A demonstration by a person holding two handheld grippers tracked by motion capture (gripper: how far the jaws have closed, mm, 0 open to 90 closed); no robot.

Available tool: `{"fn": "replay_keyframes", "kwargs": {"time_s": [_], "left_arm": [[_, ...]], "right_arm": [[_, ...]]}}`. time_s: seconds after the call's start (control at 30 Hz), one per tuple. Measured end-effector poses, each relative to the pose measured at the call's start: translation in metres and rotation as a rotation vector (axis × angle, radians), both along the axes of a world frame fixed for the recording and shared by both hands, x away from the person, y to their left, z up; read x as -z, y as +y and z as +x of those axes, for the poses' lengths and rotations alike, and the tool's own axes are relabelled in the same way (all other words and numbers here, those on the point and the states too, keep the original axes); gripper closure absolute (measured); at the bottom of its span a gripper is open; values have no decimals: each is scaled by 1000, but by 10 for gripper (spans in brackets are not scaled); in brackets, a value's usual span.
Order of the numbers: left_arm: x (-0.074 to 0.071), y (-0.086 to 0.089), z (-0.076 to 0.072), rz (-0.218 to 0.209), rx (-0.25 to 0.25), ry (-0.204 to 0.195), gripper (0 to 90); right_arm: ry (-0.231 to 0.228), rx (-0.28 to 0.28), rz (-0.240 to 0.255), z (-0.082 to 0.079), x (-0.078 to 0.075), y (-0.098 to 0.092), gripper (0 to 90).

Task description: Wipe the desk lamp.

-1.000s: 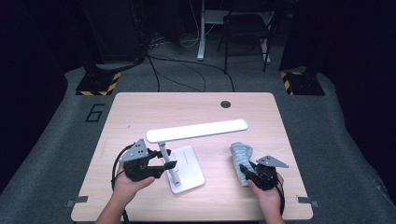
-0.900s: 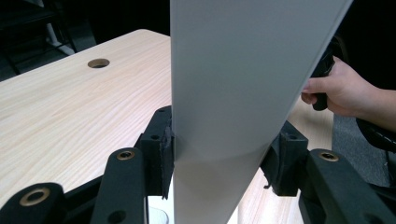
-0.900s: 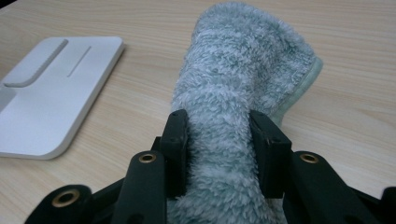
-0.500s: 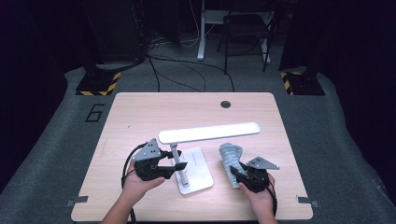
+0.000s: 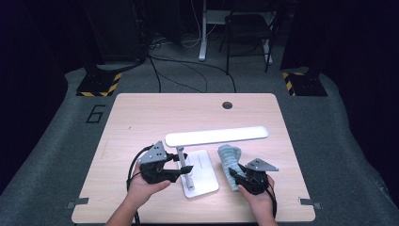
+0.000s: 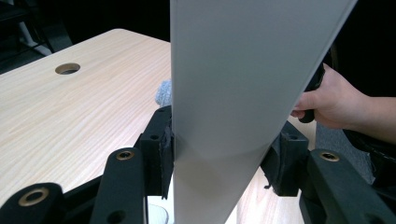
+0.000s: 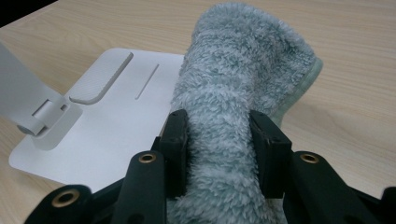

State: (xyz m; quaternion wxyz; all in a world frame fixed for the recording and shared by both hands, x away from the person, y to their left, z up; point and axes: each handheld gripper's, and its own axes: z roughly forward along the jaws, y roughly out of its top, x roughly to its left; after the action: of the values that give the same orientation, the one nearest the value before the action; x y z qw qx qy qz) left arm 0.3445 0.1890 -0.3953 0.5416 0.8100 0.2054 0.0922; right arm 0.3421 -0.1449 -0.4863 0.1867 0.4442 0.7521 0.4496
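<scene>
A white desk lamp stands near the front of the wooden table (image 5: 155,117), with a flat base (image 5: 204,172), an upright stem (image 5: 181,160) and a long head bar (image 5: 216,136). My left gripper (image 5: 186,168) is shut on the stem; in the left gripper view the broad pale stem (image 6: 233,93) sits between both pads at my left gripper (image 6: 219,154). My right gripper (image 5: 234,175) is shut on a rolled grey fluffy cloth (image 5: 229,157) just right of the base. In the right gripper view the cloth (image 7: 243,70) bulges past my right gripper (image 7: 219,140), beside the base (image 7: 116,116).
A round cable hole (image 5: 227,105) lies at the table's far edge. Beyond the table are a chair (image 5: 249,28), floor cables (image 5: 188,70) and two striped stands (image 5: 99,84). The other hand (image 6: 336,100) appears behind the stem in the left gripper view.
The lamp and my left gripper have shifted to the right. My right gripper has carried the cloth left, closer to the lamp's base.
</scene>
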Motion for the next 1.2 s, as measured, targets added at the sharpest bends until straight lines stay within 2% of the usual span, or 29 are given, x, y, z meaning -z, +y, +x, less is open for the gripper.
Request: {"fn": "replay_keyframes", "kwargs": {"time_s": [0.07, 0.2, 0.27, 0.33, 0.4, 0.47, 0.53, 0.67, 0.73, 0.8, 1.03, 1.2], "left_arm": [[0, 0, 0, 2, 2, -4, 512], [0, 0, 0, -4, 1, -2, 512], [1, 0, 0, -8, -1, -2, 511], [1, 0, 0, -8, -2, -1, 510], [1, 1, 0, -9, -1, 3, 509], [1, 2, 1, -11, 7, 12, 504], [2, 2, 2, -32, 5, 23, 496], [2, 2, 2, -32, 6, 18, 502], [2, 2, 2, -25, 4, 3, 504], [2, 2, 1, -21, 6, 5, 508], [2, 2, 1, -20, 8, -9, 513], [2, 2, 1, -17, 9, -13, 514]], "right_arm": [[-2, 2, 2, 1, -2, 4, 619], [12, -25, -32, 2, -5, 16, 618], [2, -36, -42, 3, -8, 22, 619], [6, -41, -35, 3, -9, 27, 619], [16, -53, -7, 4, -10, 33, 619], [19, -64, -13, 4, -7, 41, 619], [31, -72, -18, 3, -2, 47, 618], [76, -83, -31, 0, 15, 57, 613], [71, -78, -28, -2, 20, 57, 612], [77, -80, -15, -4, 19, 56, 613], [61, -89, -63, -10, 18, 66, 614], [55, -97, -88, -2, 20, 68, 614]]}}
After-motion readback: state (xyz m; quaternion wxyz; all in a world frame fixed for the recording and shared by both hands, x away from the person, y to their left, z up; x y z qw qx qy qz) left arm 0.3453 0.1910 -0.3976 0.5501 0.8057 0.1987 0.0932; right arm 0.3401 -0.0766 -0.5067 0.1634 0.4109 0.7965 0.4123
